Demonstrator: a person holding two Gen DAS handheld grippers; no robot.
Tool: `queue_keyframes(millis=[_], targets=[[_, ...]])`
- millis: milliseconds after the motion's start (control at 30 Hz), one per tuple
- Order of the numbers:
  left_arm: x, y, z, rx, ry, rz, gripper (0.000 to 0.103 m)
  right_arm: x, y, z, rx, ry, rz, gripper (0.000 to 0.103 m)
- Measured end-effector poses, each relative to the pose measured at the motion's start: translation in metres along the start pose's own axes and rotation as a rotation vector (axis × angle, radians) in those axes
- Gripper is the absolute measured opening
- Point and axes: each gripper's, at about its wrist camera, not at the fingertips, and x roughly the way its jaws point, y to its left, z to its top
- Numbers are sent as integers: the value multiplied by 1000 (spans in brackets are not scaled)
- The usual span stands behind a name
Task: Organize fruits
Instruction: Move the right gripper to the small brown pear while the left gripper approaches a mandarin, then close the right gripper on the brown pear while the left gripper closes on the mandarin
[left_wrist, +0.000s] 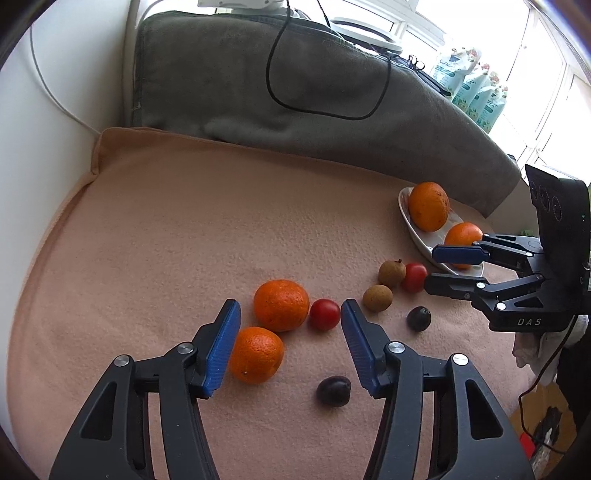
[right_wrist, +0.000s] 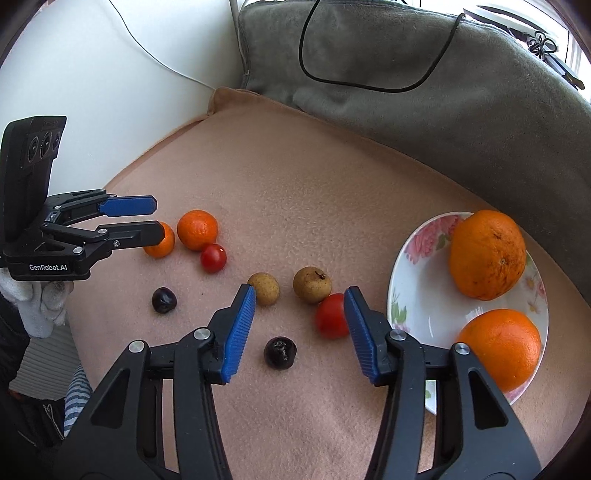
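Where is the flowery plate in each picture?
Left wrist view: the plate sits at the right edge, holding two oranges, behind the right gripper.
Right wrist view: the plate fills the lower right.
Shared landmark: the big orange on it.

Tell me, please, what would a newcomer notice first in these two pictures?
Two big oranges lie on a flowered plate at the right. Small fruits are scattered on the peach blanket, among them a red tomato beside the plate. Both grippers, left and right, hang open above them.

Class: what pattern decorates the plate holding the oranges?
Pink flowers on white plate, clearest in right wrist view.
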Motion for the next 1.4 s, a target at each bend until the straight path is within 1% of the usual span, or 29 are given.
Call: queue_keyframes(millis=[100,267,433,567,733,800,867,967,1033,1100,1233,1333,1400], targets=[[5,0,3,8,15,4,56,10,-3,3,1,16,5,47],[10,0,6,14,27,6,56,20,-1,7,-20,37,13,47],[15,1,8,19,36,6,56,30,4,10,-55,58,-1,47],[19,2,9,21,47,6,55,37,2,10,-54,75,2,44],[24,4,10,21,57,8,55,40,1,12,-57,86,-2,43],[26,5,11,24,60,8,54,40,2,13,-64,92,-8,43],[28,5,11,32,67,9,51,43,4,14,-72,99,-12,43],[32,5,10,39,81,11,51,46,5,15,-81,107,-22,42],[34,4,8,43,89,8,48,47,6,15,-88,111,-29,40],[36,3,8,46,97,4,46,48,7,16,-94,114,-35,35],[38,0,8,52,100,6,44,50,7,16,-101,121,-47,34],[40,1,9,48,98,15,39,51,6,17,-100,127,-41,34],[40,2,9,37,97,9,39,53,8,18,-112,133,-43,34]])
